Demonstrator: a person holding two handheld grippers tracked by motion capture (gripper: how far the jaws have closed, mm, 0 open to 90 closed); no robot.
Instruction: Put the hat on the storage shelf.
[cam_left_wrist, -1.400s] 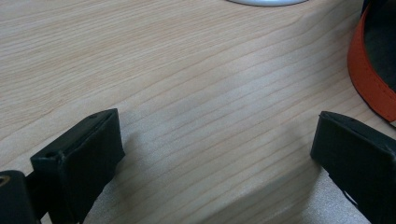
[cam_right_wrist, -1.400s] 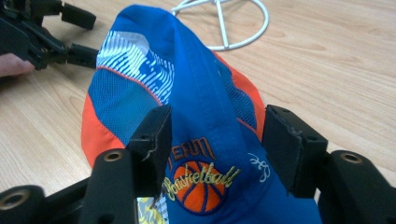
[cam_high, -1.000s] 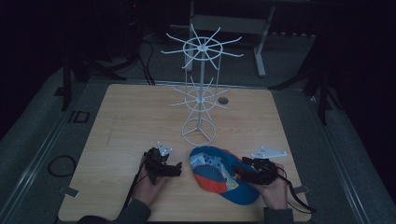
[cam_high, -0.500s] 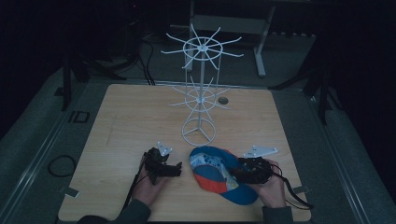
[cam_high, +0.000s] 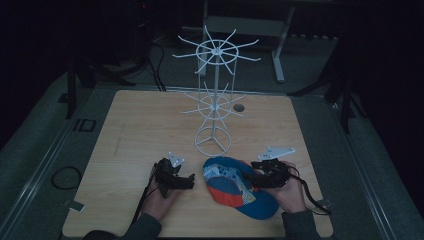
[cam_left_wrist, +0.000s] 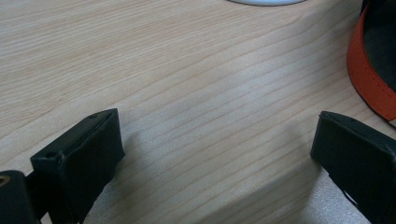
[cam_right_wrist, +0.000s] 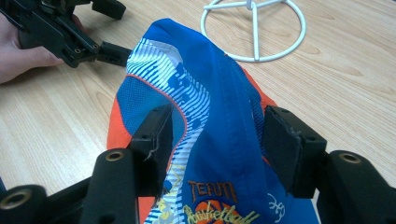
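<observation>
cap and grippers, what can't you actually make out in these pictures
- Cap: in the right gripper view, whether the right gripper's pads press the crown or just flank it is unclear; the fabric hides the contact.
- Cap print: cut off by the bottom edge there.
- Left gripper: its own view crops the cap to an orange edge.
- High view: dim, cap lettering too small.

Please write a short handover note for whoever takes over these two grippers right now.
Right gripper: jaws set around the crown of the blue and orange cap, pads seemingly touching the fabric; grip not confirmed.
Left gripper: open, nothing between its jaws, resting on the table beside the cap.
White wire rack: stands behind the cap, with no cap on it.
Left: secure the grip; probably hang the cap on the rack.
</observation>
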